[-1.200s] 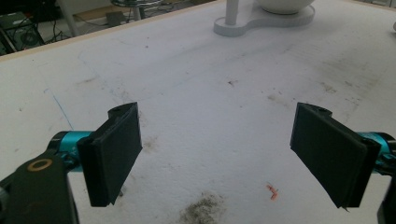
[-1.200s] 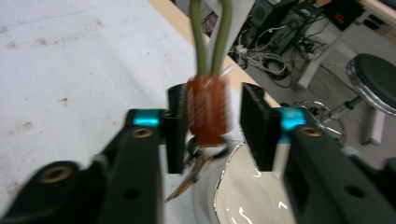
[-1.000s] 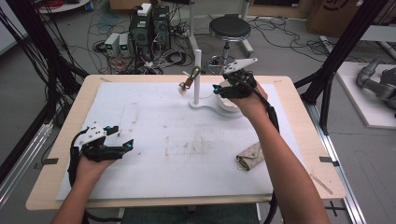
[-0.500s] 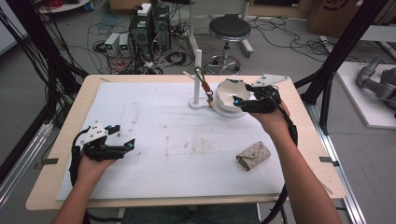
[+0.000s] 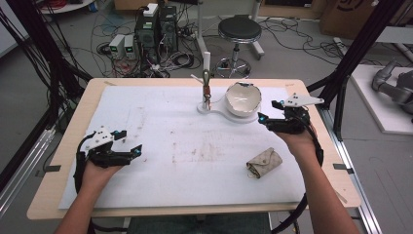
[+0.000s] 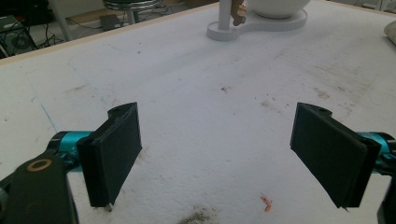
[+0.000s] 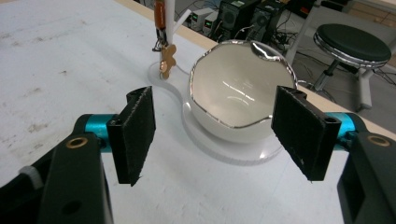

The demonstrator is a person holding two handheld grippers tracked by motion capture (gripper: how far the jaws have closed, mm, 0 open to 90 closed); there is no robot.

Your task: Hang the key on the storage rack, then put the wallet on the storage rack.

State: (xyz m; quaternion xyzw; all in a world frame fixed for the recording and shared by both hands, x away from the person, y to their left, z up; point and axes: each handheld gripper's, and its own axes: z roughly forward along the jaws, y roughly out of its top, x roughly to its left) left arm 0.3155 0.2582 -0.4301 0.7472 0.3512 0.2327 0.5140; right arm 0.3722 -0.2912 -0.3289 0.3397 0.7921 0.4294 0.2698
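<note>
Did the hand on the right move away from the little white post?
Yes. The right gripper has slid rightward from the white post, past the bowl, its jaws having just been opening, nothing between them.

In the left gripper view the white bowl (image 6: 276, 7) and the stand post (image 6: 225, 14) are cut off by the top edge, the small folded pouch (image 6: 391, 31) by the right edge; the pendant (image 5: 207, 92) on the stand is too small to identify.

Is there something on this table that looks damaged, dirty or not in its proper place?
Mostly dirt: the white table cover has brownish smudges near its middle. The white bowl has an uneven, eggshell-like rim, which looks like its design, not damage. It sits on its white stand.
</note>
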